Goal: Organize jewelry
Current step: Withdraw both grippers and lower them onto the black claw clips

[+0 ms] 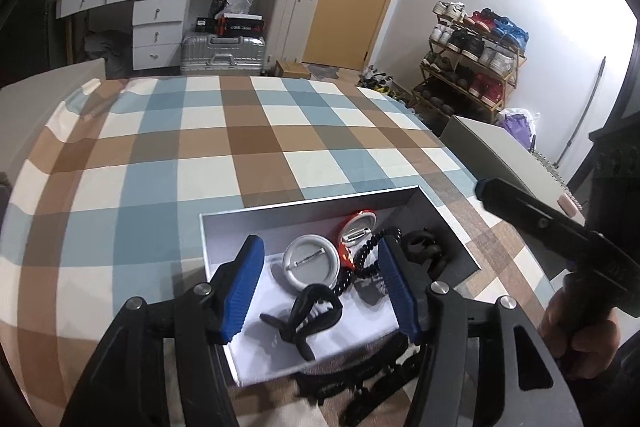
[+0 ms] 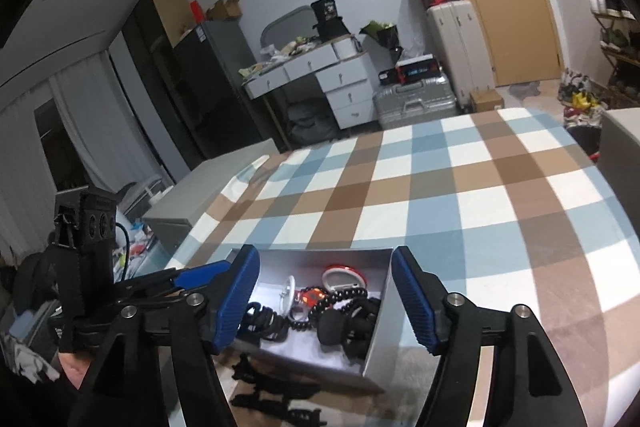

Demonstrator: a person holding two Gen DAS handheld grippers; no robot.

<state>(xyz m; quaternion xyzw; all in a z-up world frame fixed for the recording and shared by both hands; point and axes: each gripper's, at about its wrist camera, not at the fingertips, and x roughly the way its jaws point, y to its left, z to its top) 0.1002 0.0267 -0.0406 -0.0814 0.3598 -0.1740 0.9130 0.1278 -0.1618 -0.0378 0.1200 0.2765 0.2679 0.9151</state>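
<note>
An open grey box sits on the checked tablecloth near its front edge. Inside lie a white round badge, a red-rimmed badge, a black spiral hair tie, a black hair claw and other black pieces. My left gripper hangs open over the box, its blue pads touching nothing. My right gripper is open too, above the same box, with nothing between its pads. From the left wrist view it shows side-on as the right gripper.
Several black hair clips lie on the cloth in front of the box. A grey cabinet stands off the table's right edge. A hand holds the right tool. A desk, suitcases and a shoe rack line the far wall.
</note>
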